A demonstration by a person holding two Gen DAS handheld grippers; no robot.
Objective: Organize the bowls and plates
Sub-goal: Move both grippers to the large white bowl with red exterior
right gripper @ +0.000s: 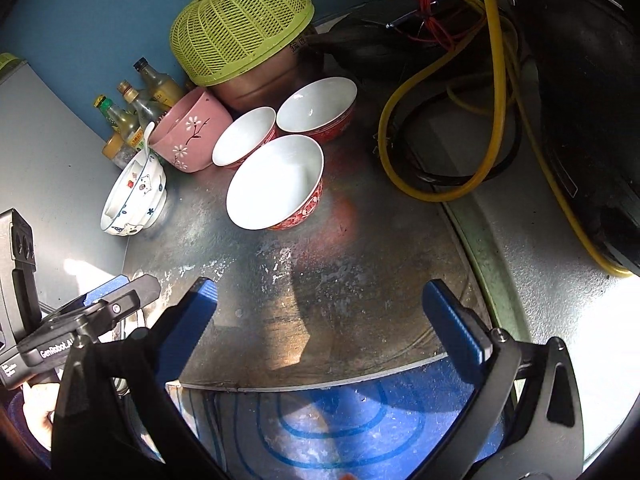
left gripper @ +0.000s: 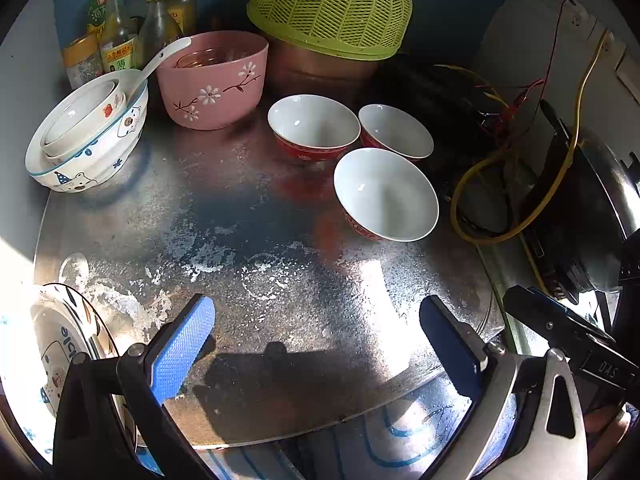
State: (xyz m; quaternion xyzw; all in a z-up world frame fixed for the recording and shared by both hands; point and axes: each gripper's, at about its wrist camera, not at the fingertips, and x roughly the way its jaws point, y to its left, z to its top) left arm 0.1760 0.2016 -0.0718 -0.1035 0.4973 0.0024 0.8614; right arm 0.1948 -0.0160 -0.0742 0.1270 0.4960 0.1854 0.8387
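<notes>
Three red bowls with white insides stand close together on the metal tabletop (left gripper: 248, 216): the nearest (left gripper: 386, 196) (right gripper: 276, 182), one behind it on the left (left gripper: 314, 126) (right gripper: 245, 136), one behind it on the right (left gripper: 396, 132) (right gripper: 318, 106). A pink flowered bowl (left gripper: 214, 78) (right gripper: 190, 134) stands at the back. A white bear-print bowl (left gripper: 90, 136) (right gripper: 134, 198) holds a smaller bowl and a spoon. A bear-print plate (left gripper: 60, 344) lies at the near left edge. My left gripper (left gripper: 316, 344) is open and empty. My right gripper (right gripper: 320, 320) is open and empty.
A green mesh food cover (left gripper: 332, 8) (right gripper: 240, 24) sits on a brown pot at the back. Several bottles (left gripper: 132, 28) (right gripper: 136, 108) stand at the back left. Yellow and red cables (left gripper: 520, 184) (right gripper: 460, 128) lie right of the bowls beside a dark appliance (left gripper: 592, 216).
</notes>
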